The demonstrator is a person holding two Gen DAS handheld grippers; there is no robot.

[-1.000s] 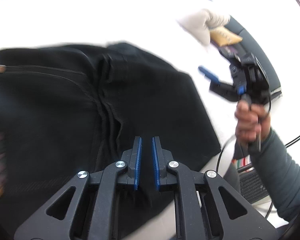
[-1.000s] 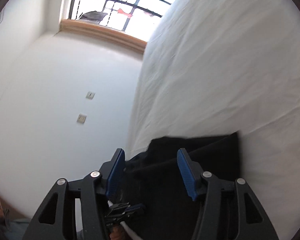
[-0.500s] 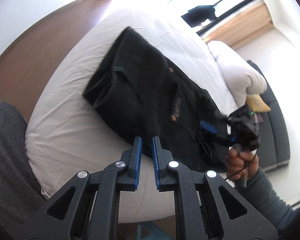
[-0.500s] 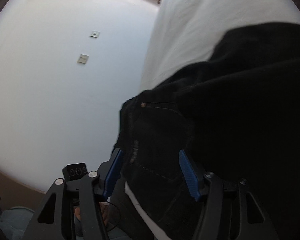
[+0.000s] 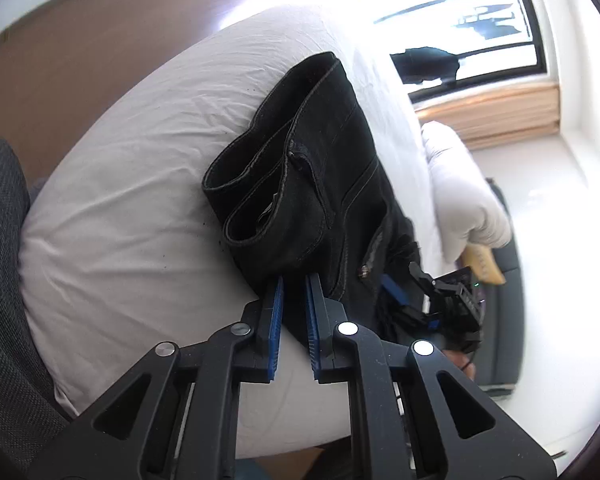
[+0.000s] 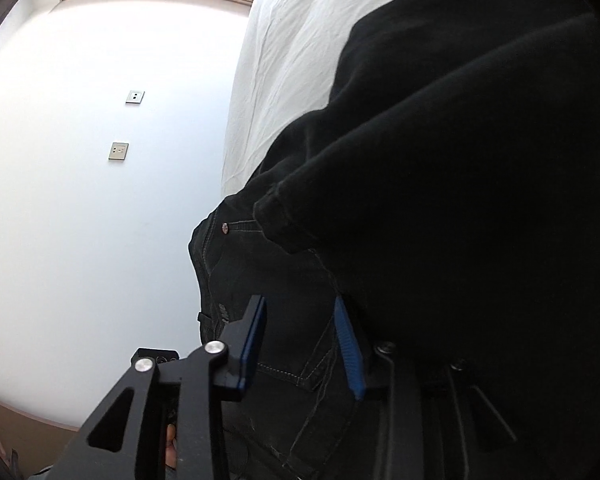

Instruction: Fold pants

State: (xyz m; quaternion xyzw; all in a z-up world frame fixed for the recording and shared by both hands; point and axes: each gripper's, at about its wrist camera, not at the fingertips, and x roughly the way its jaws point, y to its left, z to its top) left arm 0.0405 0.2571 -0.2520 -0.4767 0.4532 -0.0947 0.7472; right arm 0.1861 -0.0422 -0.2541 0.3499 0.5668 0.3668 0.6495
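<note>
We see the black pants (image 5: pixel 324 168) folded into a thick stack on the white bed (image 5: pixel 140 168), near its corner. Our left gripper (image 5: pixel 293 292) hovers at the stack's near edge, pads nearly together with nothing between them, while our right gripper (image 6: pixel 300 320) gapes wide, its blue pads (image 6: pixel 346 340) straddling the pants' pocket side
</note>
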